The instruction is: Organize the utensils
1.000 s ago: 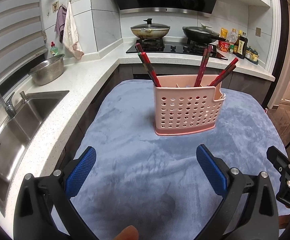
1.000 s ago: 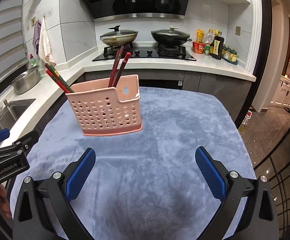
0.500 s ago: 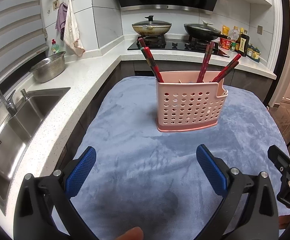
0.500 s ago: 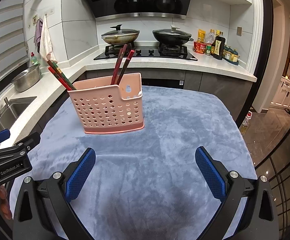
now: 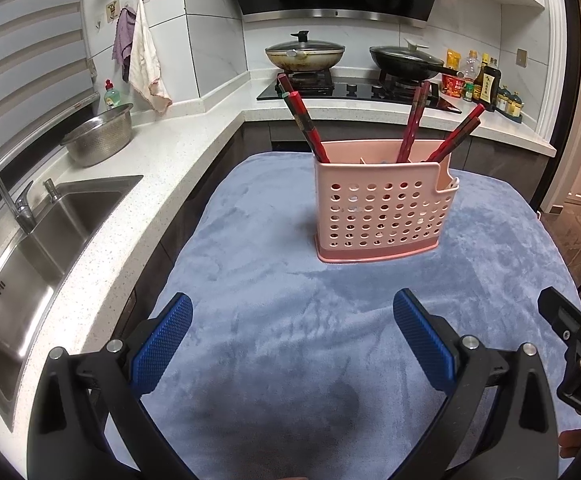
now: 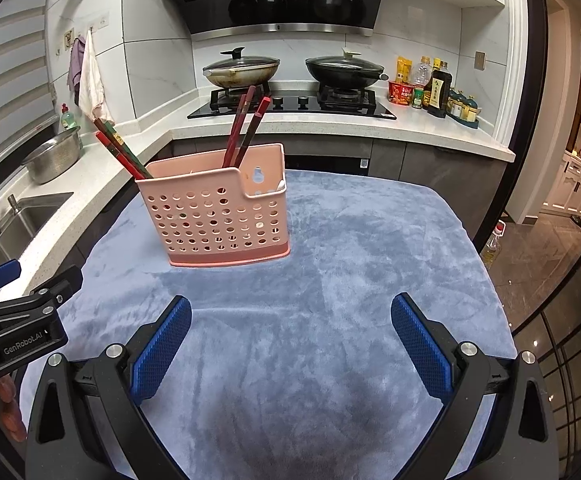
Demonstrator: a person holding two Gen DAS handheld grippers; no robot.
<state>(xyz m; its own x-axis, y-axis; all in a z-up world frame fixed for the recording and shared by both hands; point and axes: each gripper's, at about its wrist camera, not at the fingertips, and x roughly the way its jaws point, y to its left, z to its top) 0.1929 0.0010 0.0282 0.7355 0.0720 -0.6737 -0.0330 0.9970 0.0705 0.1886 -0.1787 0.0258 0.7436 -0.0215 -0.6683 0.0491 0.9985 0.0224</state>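
- The left gripper (image 5: 292,336) sits nearer the pink utensil holder (image 5: 382,212) than a second ago, and the holder lies lower in its view.
- The right gripper (image 6: 290,338) is likewise closer; the holder looms larger and lower.
- The red chopsticks (image 6: 246,132) show more upright against the stove.

A: can't see the lower ends of the chopsticks (image 5: 305,122), the pink holder (image 5: 374,216) wall hides them. Bottle labels (image 6: 439,88) by the stove are too small to read.

B: yeah, and the sink (image 5: 30,240) gets cut off at the left edge.
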